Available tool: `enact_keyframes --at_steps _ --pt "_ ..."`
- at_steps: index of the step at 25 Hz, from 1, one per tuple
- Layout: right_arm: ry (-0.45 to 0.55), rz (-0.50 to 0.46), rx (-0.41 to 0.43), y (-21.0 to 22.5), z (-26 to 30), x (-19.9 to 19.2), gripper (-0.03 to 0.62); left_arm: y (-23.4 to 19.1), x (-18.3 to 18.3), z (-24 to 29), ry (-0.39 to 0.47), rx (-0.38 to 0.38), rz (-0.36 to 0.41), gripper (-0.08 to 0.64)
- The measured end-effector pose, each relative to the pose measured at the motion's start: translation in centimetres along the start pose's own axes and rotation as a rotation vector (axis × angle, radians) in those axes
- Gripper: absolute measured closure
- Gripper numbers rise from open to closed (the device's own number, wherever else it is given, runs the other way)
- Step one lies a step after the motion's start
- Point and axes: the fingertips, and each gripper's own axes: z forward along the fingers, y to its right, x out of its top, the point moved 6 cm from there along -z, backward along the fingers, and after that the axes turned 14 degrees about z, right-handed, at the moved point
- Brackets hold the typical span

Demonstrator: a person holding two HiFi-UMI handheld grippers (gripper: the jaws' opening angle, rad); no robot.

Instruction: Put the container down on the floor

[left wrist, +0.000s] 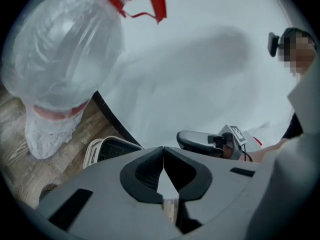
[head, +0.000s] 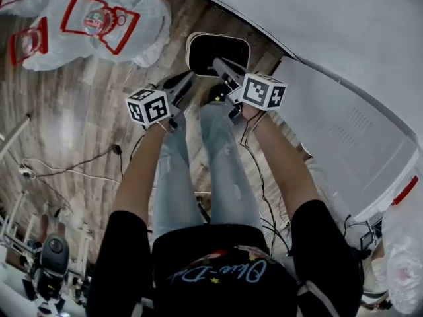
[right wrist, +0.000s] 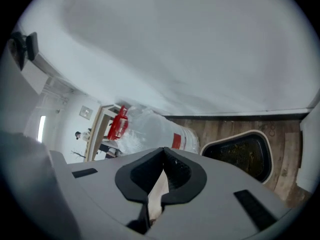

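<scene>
On the wood-plank floor (head: pixel 73 111), close against its edge under the white wall panel (head: pixel 317 38), the shallow black container with a white rim (head: pixel 218 51) lies flat and right side up, ahead of the person's feet. Neither claw touches it.

Step in hand: placement appears complete. The container rests on the floor by its own weight, so what remains is, in my judgement, only to draw both tools clear without knocking the rim.

Left gripper (head: pixel 187 78): jaws pressed together tip to tip, nothing pinched, held above the container's near left corner.

Right gripper (head: pixel 218 63): jaws likewise closed on nothing, its tip over the container's near edge in the head view.

Clear plastic water bottles with red handles (head: pixel 99 22) lie well apart, toward the floor's far left.
</scene>
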Motion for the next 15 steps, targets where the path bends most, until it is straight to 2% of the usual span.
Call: enact_keyframes --at_steps 3,7,12,15 --pt "0.051 -0.073 0.037 -2.2 -2.1 0.0 0.592 1.8 1.6 -1.2 0.033 0.012 0.05 0.555" --pt "0.11 -0.144 0.036 -5.2 -4.5 0.2 0.592 4.4 3.9 -2.7 0.052 0.007 0.13 0.555" --pt "0.184 -0.258 0.018 -8.9 -7.3 0.6 0.592 8.8 6.5 -4.0 0.074 -0.033 0.255 0.555" --pt "0.242 -0.292 0.027 -11.1 -9.1 0.7 0.592 11.3 8.0 -5.1 0.082 -0.063 0.323 0.555"
